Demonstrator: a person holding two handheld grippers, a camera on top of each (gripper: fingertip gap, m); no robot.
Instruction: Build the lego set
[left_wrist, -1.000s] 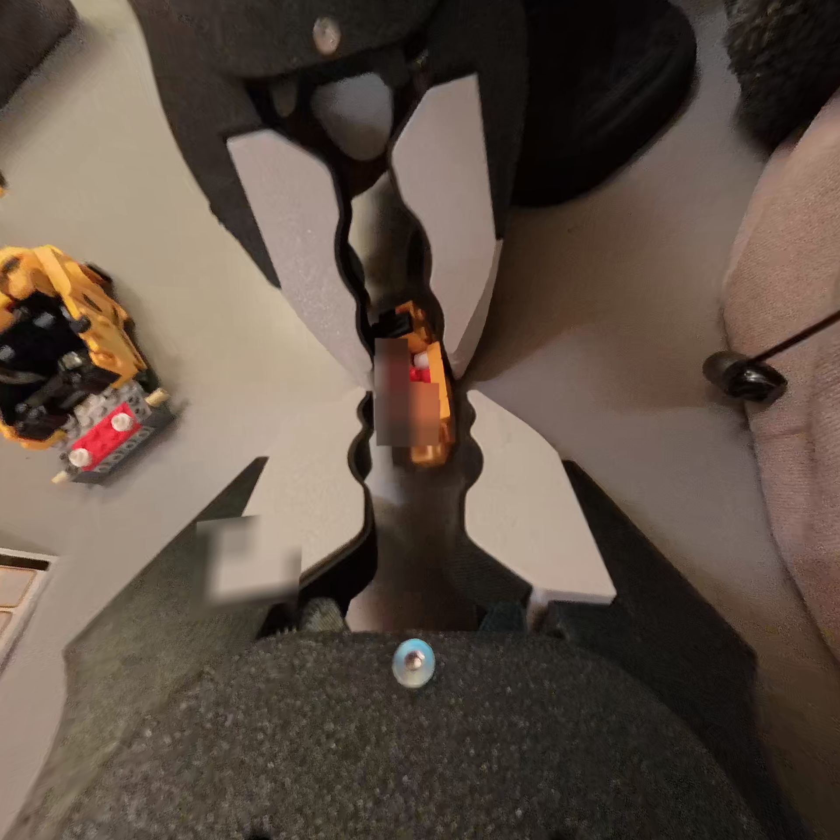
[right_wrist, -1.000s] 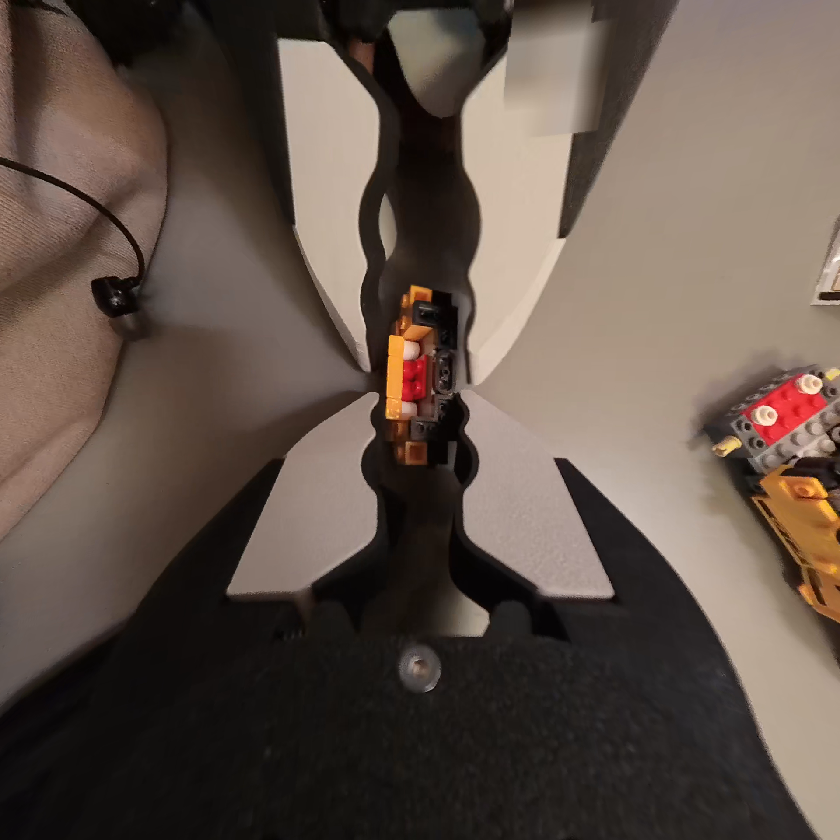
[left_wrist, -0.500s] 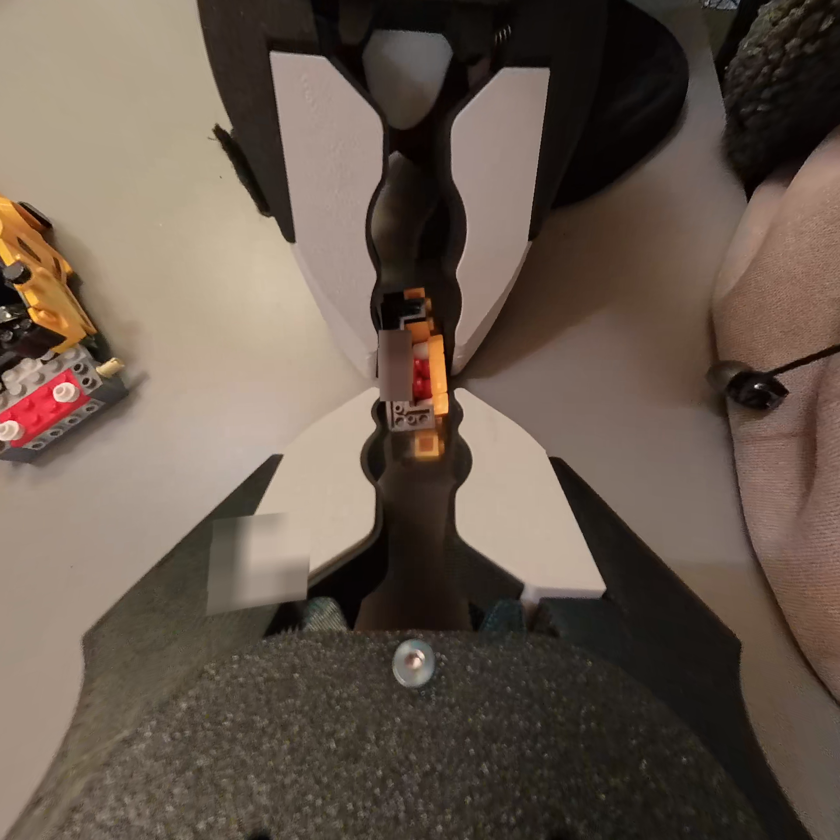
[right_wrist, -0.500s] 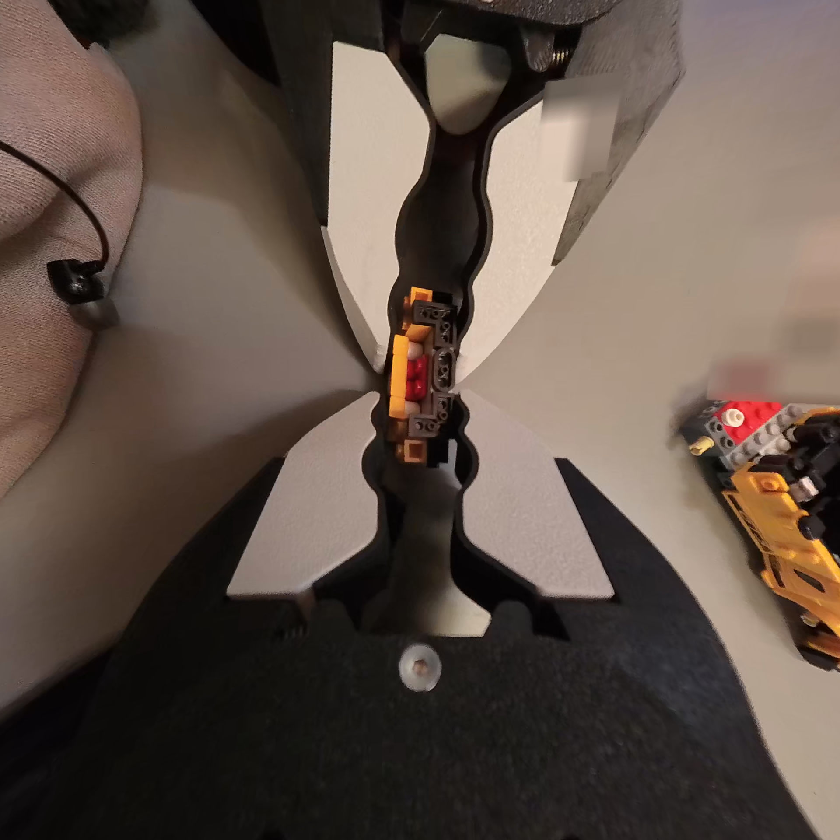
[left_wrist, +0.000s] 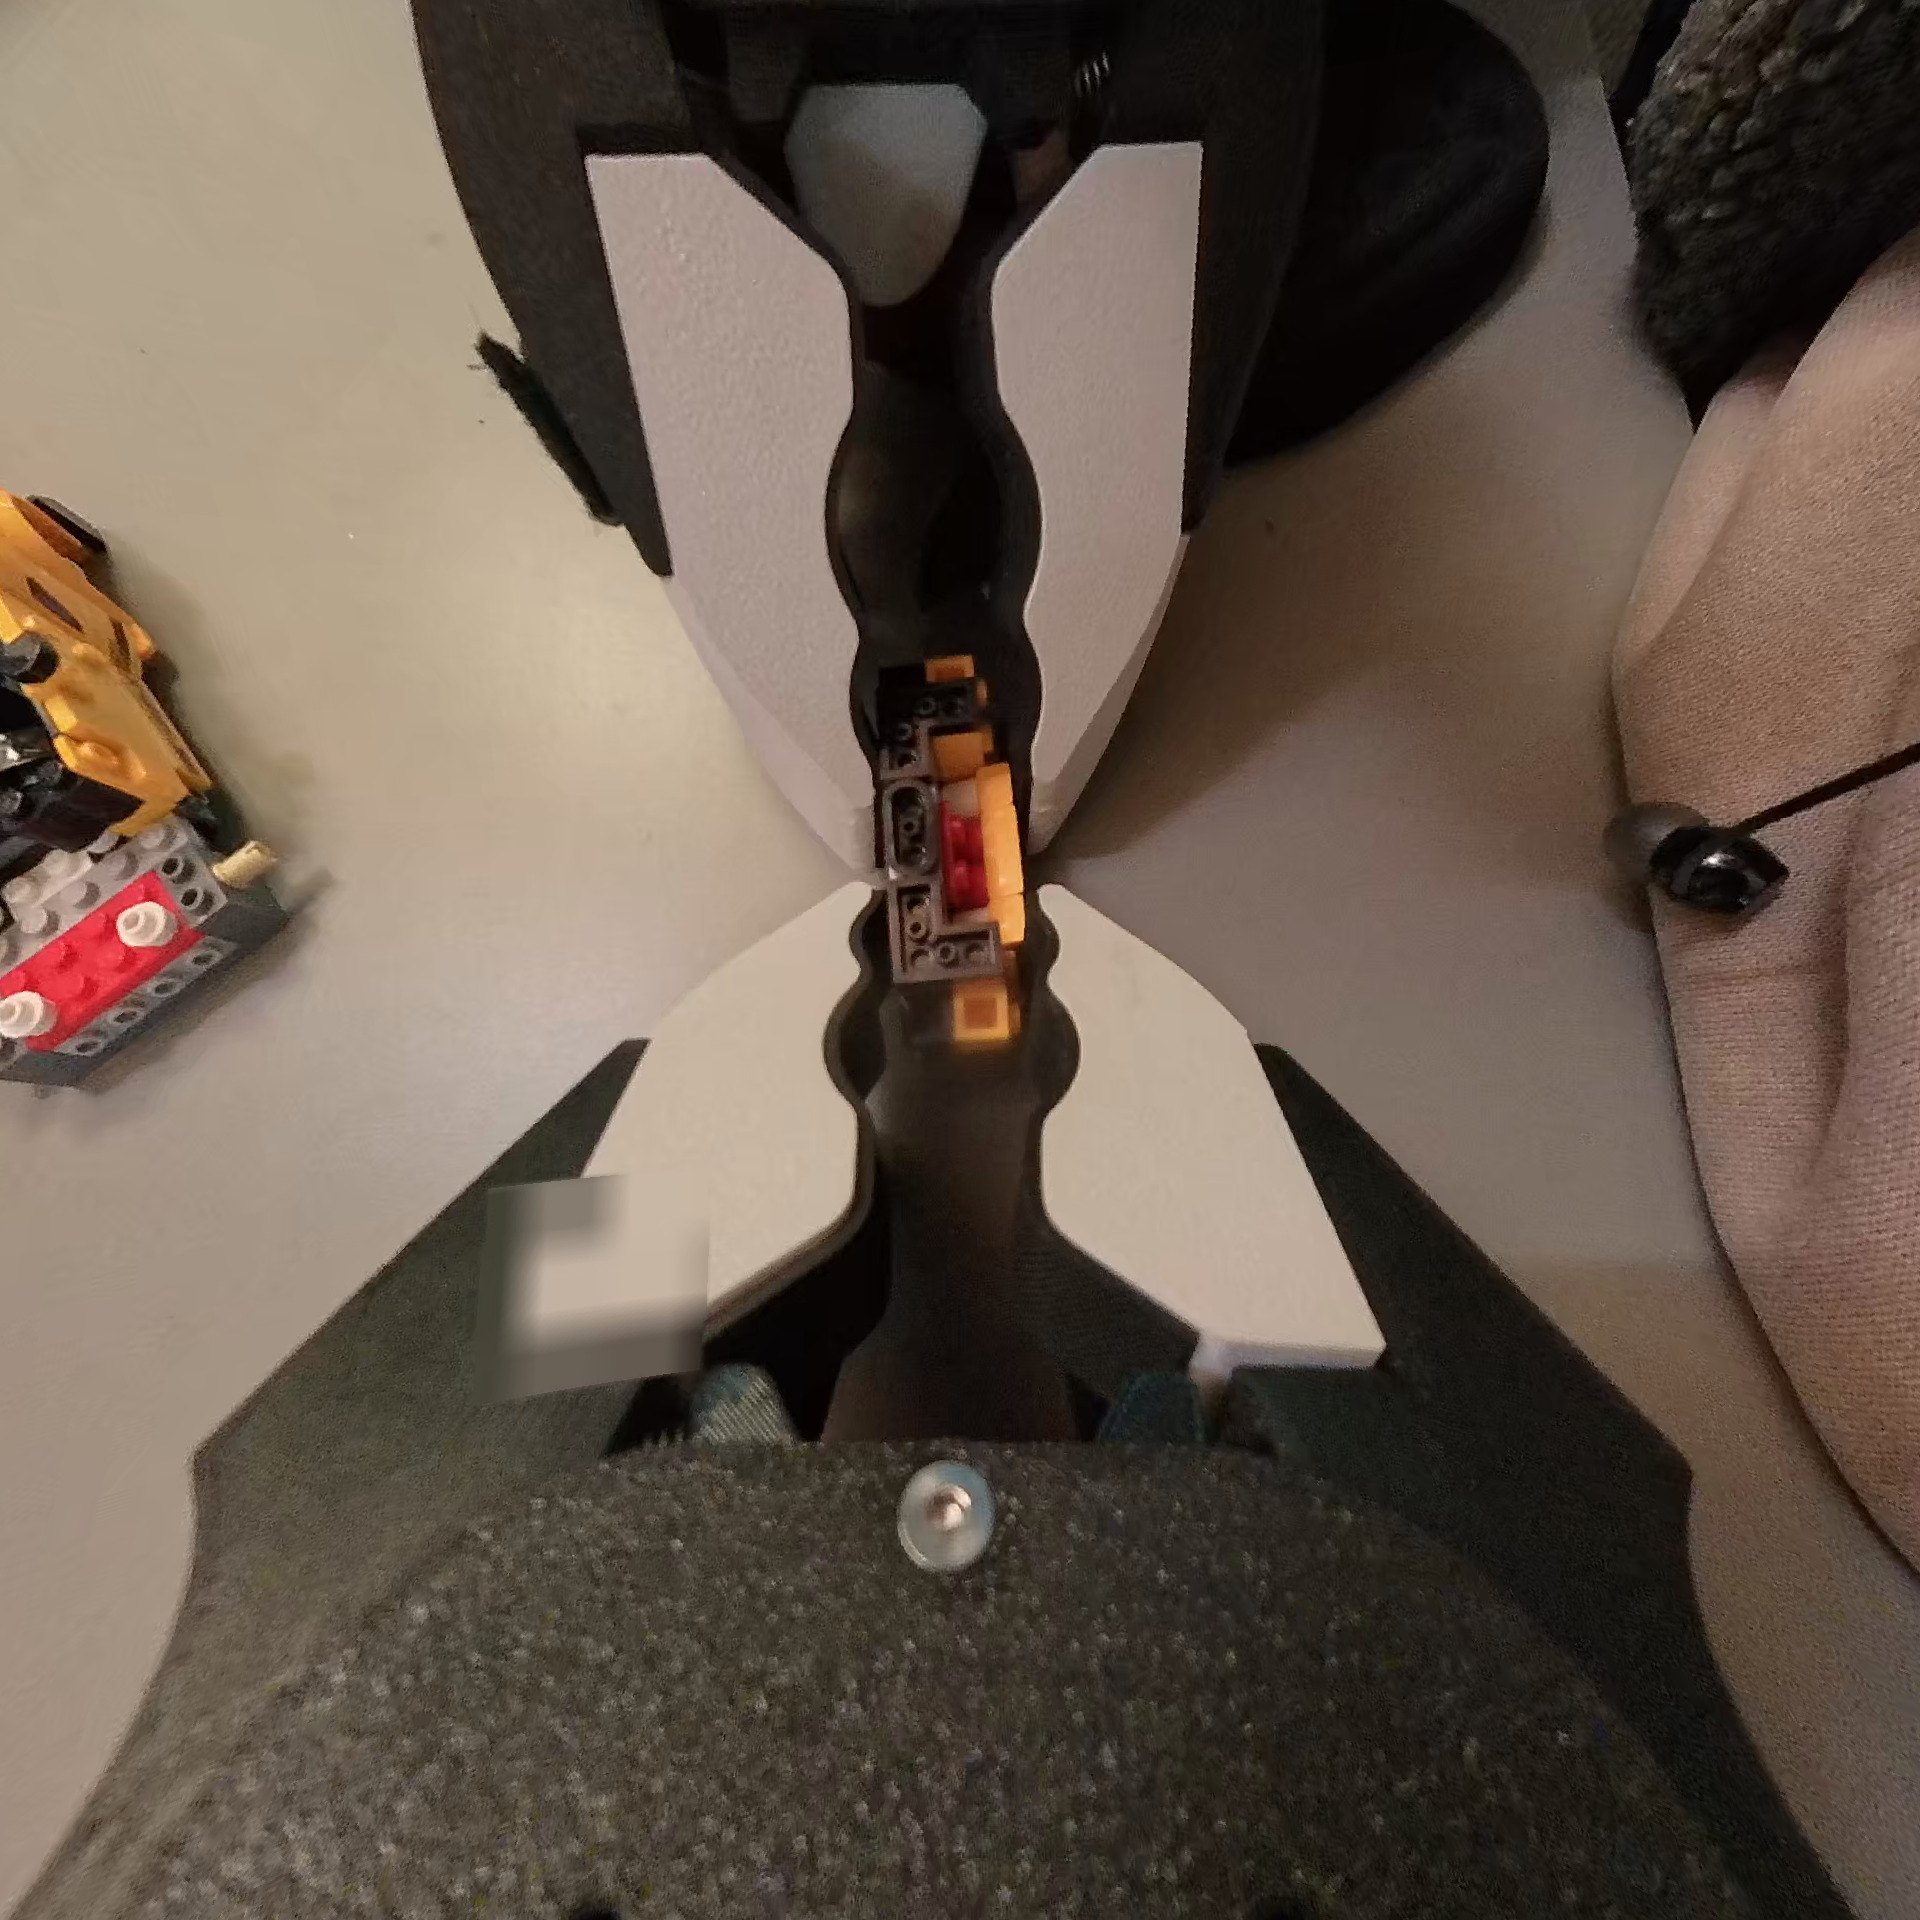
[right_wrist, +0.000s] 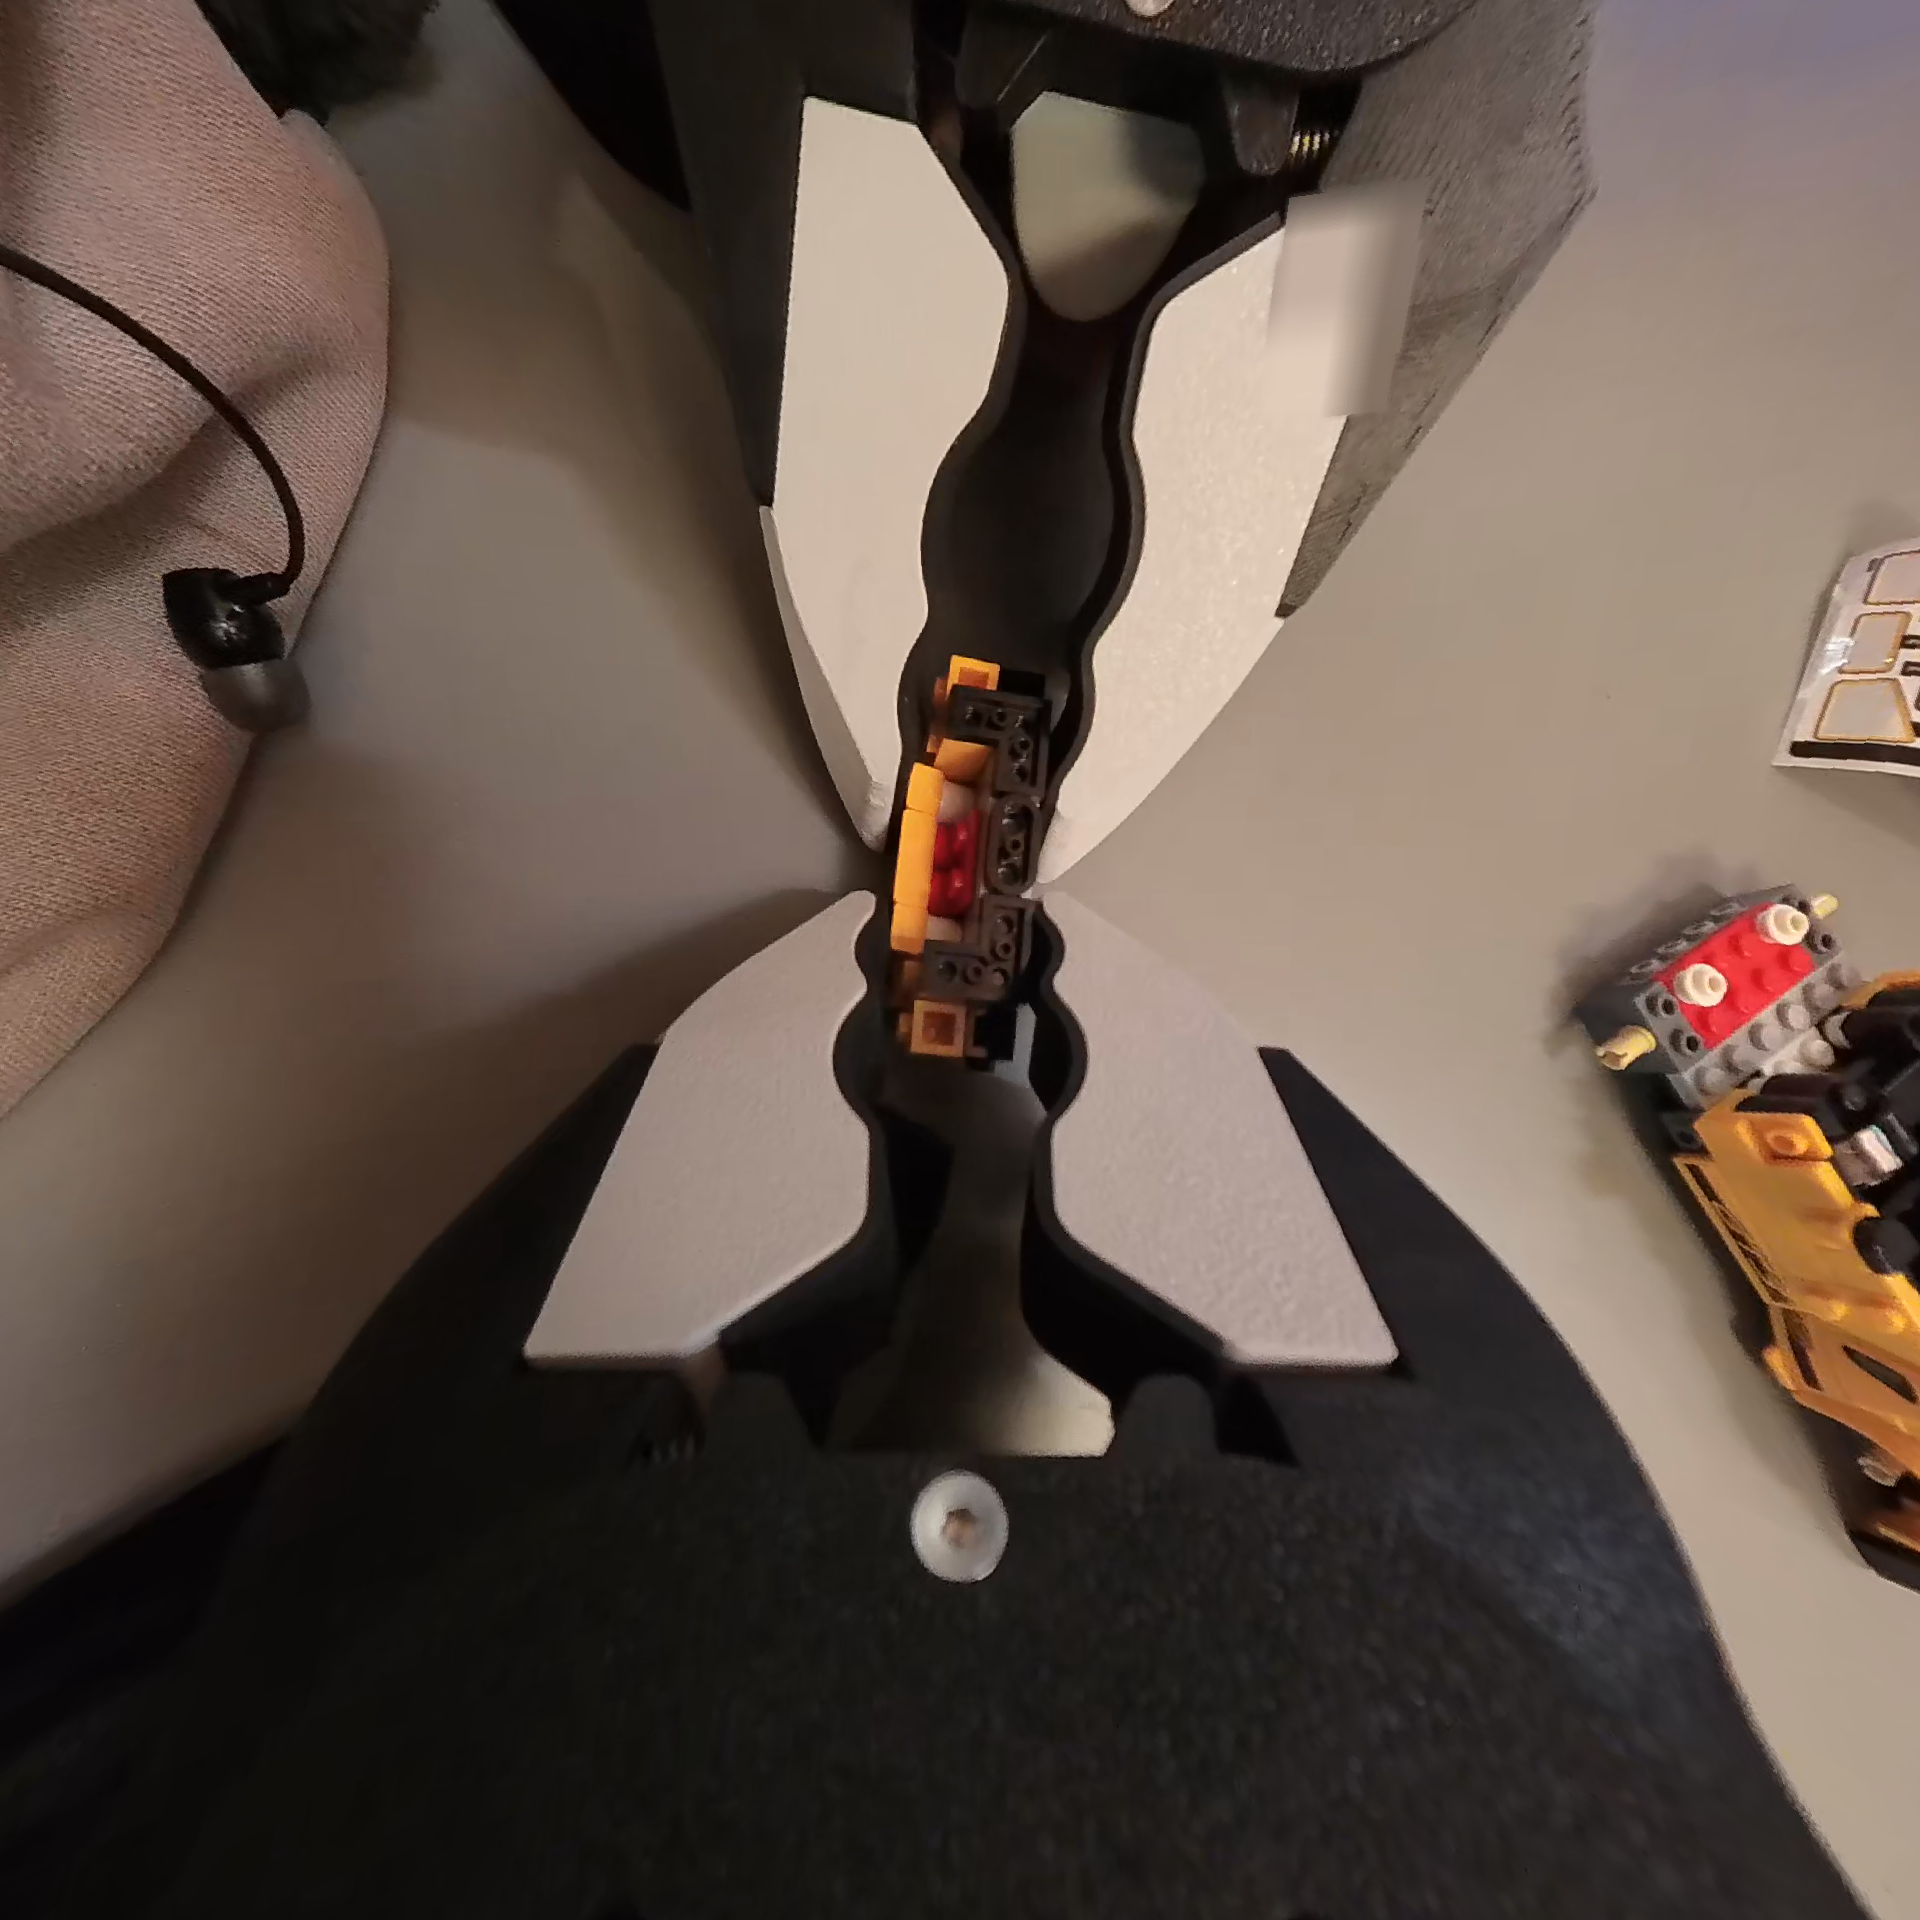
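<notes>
A small lego sub-assembly (left_wrist: 951, 862) of grey, orange and red bricks hangs above the table between two grippers that meet tip to tip. My left gripper (left_wrist: 951, 935) is shut on its near end. My right gripper reaches in from the top of the left wrist view, and its white fingers (left_wrist: 727, 416) clamp the far end. In the right wrist view the same piece (right_wrist: 961, 862) sits in my right gripper (right_wrist: 961, 935), and the left gripper's fingers (right_wrist: 862, 364) hold it from above. The larger yellow, grey and red lego model (left_wrist: 94, 831) (right_wrist: 1787, 1122) lies on the table to one side.
A beige cloth (left_wrist: 1787, 1039) (right_wrist: 135, 364) with a black cord and bead (left_wrist: 1714, 868) (right_wrist: 229, 634) borders the table. A sticker sheet (right_wrist: 1860, 675) lies beyond the model. A dark fuzzy object (left_wrist: 1766, 156) sits at the far corner. The grey tabletop (left_wrist: 312, 312) lies below. The grippers are tip to tip, or close to it. The dark fuzzy object (left_wrist: 1766, 156) is about equally far from each gripper, around 15 centimetres.
Both grippers stay shut on the sub-assembly and have turned to line up straight with each other. The large model has slid toward the edge of the left wrist view.
</notes>
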